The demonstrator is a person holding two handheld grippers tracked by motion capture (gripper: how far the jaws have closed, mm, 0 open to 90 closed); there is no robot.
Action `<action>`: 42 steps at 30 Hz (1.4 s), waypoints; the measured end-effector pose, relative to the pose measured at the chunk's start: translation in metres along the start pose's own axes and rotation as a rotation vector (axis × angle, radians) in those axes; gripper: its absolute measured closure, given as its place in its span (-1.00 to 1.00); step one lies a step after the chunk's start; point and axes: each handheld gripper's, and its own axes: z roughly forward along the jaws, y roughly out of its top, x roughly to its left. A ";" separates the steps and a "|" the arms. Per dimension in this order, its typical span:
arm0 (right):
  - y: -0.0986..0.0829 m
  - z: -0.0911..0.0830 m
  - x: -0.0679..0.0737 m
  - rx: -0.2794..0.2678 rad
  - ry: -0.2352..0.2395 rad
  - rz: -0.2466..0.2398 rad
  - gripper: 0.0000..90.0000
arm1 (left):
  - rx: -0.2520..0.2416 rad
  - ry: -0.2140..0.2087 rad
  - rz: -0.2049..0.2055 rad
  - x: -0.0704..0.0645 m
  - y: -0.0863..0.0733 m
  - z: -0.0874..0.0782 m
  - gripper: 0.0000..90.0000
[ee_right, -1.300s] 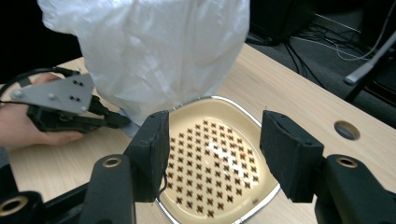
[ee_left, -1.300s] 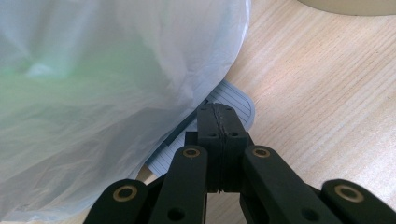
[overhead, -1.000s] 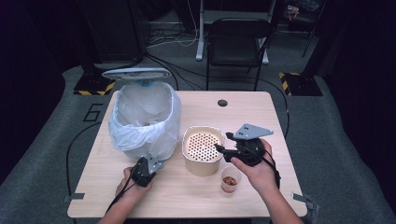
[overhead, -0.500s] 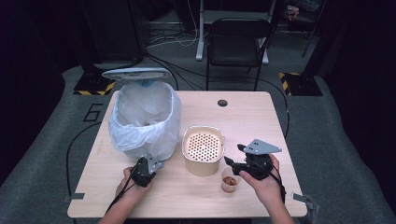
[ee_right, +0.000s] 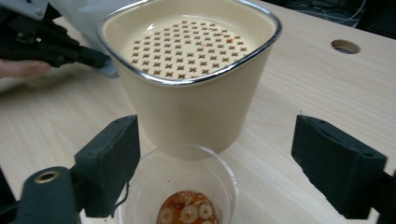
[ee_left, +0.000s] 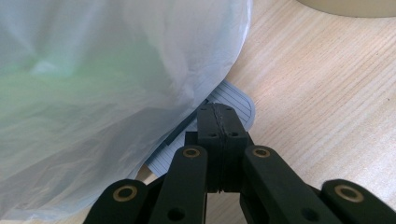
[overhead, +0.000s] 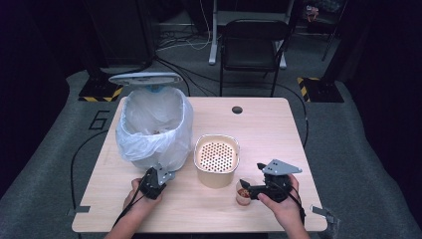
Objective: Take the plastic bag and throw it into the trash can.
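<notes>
Your right gripper has dropped, jaws wide, around the clear cup near the tabletop's front edge, ready to grasp; the left gripper stays closed, pressing the bin pedal

- Counter: light wood grain, sitting on grey floor covering, with a round hole showing near its far edge.
- Folding chair: dark, standing beyond the counter's far side.
- Cables: trailing across the floor behind the counter.
- Hazard-striped floor plates: lying at the far left and far right.
- Numeral "6": showing on the floor left of the counter.
</notes>
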 end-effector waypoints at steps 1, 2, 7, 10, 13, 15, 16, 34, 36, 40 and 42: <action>-0.001 0.000 0.002 0.002 0.005 -0.004 -0.69 | -0.001 0.002 0.001 0.000 0.000 0.000 0.99; -0.002 0.001 0.003 0.007 0.011 -0.017 -0.70 | -0.005 0.010 0.000 0.000 0.000 0.000 0.99; -0.011 0.006 0.007 0.025 0.023 -0.036 -0.77 | -0.007 0.013 -0.002 -0.001 0.000 0.000 0.99; -0.014 0.009 0.008 0.037 0.025 -0.033 -0.78 | -0.006 0.012 0.000 -0.001 0.000 0.000 1.00; -0.019 0.013 0.009 0.044 0.037 -0.022 -0.78 | -0.007 0.013 -0.003 -0.001 0.000 0.000 0.99; -0.021 0.016 0.011 0.046 0.040 -0.018 -0.78 | -0.002 0.002 0.000 0.000 0.000 0.000 0.99; -0.022 0.017 0.011 0.050 0.041 -0.023 -0.78 | -0.002 0.002 0.000 0.000 0.000 0.000 0.99; -0.043 0.034 0.012 0.123 0.063 -0.027 -0.56 | -0.008 0.012 -0.001 -0.001 0.000 0.001 0.99; -0.044 0.036 0.012 0.140 0.062 -0.035 -0.54 | -0.008 0.013 0.001 -0.001 0.000 0.000 0.99; -0.045 0.039 0.014 0.150 0.051 -0.051 -0.50 | -0.008 0.013 0.001 -0.001 0.000 0.000 0.99; -0.045 0.039 0.014 0.156 0.052 -0.049 -0.48 | -0.009 0.012 0.000 -0.001 0.000 0.001 0.99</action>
